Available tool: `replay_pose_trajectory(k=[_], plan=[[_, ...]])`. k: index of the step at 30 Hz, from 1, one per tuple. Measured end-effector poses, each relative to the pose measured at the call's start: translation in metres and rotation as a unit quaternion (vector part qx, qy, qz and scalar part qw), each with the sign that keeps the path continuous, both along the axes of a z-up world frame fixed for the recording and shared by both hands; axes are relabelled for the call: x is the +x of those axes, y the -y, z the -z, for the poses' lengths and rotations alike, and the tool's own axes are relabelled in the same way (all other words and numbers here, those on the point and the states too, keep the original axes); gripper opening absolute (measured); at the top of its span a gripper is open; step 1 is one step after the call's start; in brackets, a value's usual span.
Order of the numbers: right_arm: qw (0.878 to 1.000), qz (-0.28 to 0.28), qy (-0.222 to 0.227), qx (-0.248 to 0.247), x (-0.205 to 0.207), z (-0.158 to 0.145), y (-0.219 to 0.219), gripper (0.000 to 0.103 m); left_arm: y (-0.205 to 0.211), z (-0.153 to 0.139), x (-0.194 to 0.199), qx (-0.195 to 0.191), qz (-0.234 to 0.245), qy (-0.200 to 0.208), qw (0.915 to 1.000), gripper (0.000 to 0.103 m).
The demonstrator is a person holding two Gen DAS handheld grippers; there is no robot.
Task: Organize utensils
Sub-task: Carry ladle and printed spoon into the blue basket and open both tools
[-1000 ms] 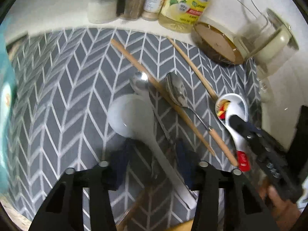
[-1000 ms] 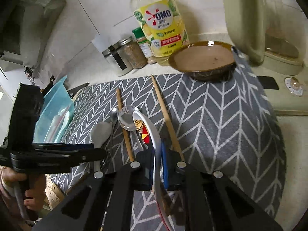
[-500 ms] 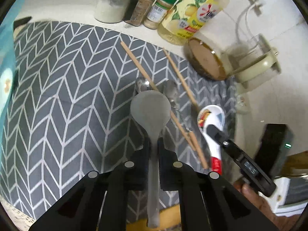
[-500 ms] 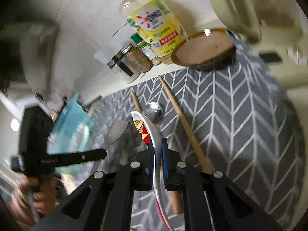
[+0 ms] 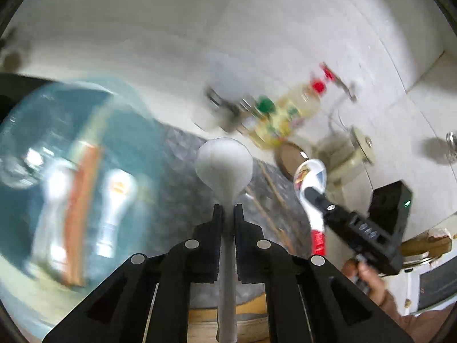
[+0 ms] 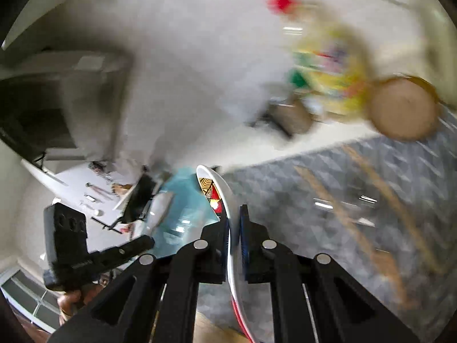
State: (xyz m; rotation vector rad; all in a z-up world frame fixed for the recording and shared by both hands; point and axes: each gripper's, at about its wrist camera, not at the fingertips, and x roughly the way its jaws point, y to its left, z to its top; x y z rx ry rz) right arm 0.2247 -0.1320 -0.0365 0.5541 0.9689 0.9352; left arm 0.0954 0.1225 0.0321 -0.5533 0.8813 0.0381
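The left gripper (image 5: 227, 210) is closed tight on the handle of a plain white spoon (image 5: 224, 163). The spoon's round bowl sticks out past the fingertips, and its long handle runs straight back between the jaws toward the camera. The right gripper (image 6: 235, 220) is closed tight on a white spoon with a red and yellow picture (image 6: 212, 190), held on its edge with the bowl pointing forward. Both spoons are up in the air, not touching the grey zigzag mat (image 6: 285, 188). The blue tray (image 5: 85, 148) is where the spoons likely go. It sits to the left of both grippers, and it already has some spoons and a long stick lying in it, though they look blurry. From the left gripper, the tray is close, just left of the white spoon's bowl. From the right gripper, the tray is farther, past the painted spoon's tip. So the left hand looks like the nearer one to drop its spoon first. The left gripper tips down quite a lot, and the right one tips down only a little. Two wooden chopsticks (image 6: 342, 217) lie on the mat, waiting.
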Motion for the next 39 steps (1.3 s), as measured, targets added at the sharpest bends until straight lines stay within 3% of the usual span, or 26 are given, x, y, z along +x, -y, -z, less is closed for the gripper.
replay_pose_trajectory(k=[2, 5, 8, 12, 16, 20, 27, 29, 31, 33, 36, 38, 39], plan=[[1.000, -0.017, 0.009, 0.003, -0.007, -0.019, -0.040, 0.008, -0.039, -0.008, -0.016, 0.030, -0.009, -0.009, 0.9995, 0.009], [0.999, -0.040, 0.002, -0.013, -0.022, -0.029, -0.109, 0.008, -0.092, 0.003, -0.029, 0.063, -0.020, -0.046, 0.9967, 0.009], [0.996, -0.052, -0.023, -0.062, -0.038, -0.015, -0.178, 0.008, -0.135, 0.027, -0.032, 0.087, -0.022, -0.087, 0.9922, 0.009], [0.987, -0.055, -0.077, -0.127, -0.047, 0.019, -0.241, 0.008, -0.166, 0.058, -0.023, 0.084, -0.003, -0.124, 0.9887, 0.009], [0.973, -0.053, -0.106, -0.196, -0.045, 0.048, -0.277, 0.008, -0.178, 0.087, -0.013, 0.074, 0.016, -0.160, 0.9841, 0.009], [0.957, -0.047, -0.091, -0.271, -0.045, 0.057, -0.305, 0.008, -0.177, 0.106, -0.006, 0.061, 0.021, -0.184, 0.9807, 0.009], [0.937, -0.053, -0.128, -0.321, -0.043, 0.080, -0.322, 0.010, -0.169, 0.118, -0.003, 0.064, 0.030, -0.199, 0.9775, 0.010], [0.937, -0.060, -0.127, -0.320, -0.045, 0.077, -0.321, 0.011, -0.169, 0.113, -0.007, 0.066, 0.026, -0.196, 0.9781, 0.012], [0.940, -0.059, -0.125, -0.313, -0.043, 0.071, -0.316, 0.011, -0.169, 0.104, -0.010, 0.074, 0.018, -0.193, 0.9783, 0.026], [0.952, -0.061, -0.124, -0.273, -0.038, 0.049, -0.303, 0.011, -0.166, 0.084, -0.015, 0.083, 0.013, -0.172, 0.9815, 0.027], [0.974, -0.062, -0.071, -0.204, -0.033, -0.003, -0.269, 0.010, -0.153, 0.044, -0.024, 0.092, 0.021, -0.125, 0.9876, 0.031], [0.990, -0.066, -0.018, -0.120, -0.029, -0.049, -0.223, 0.012, -0.130, 0.007, -0.034, 0.108, 0.039, -0.069, 0.9910, 0.048], [0.993, -0.063, 0.013, -0.101, -0.028, -0.063, -0.205, 0.018, -0.121, -0.004, -0.038, 0.113, 0.045, -0.049, 0.9913, 0.062]])
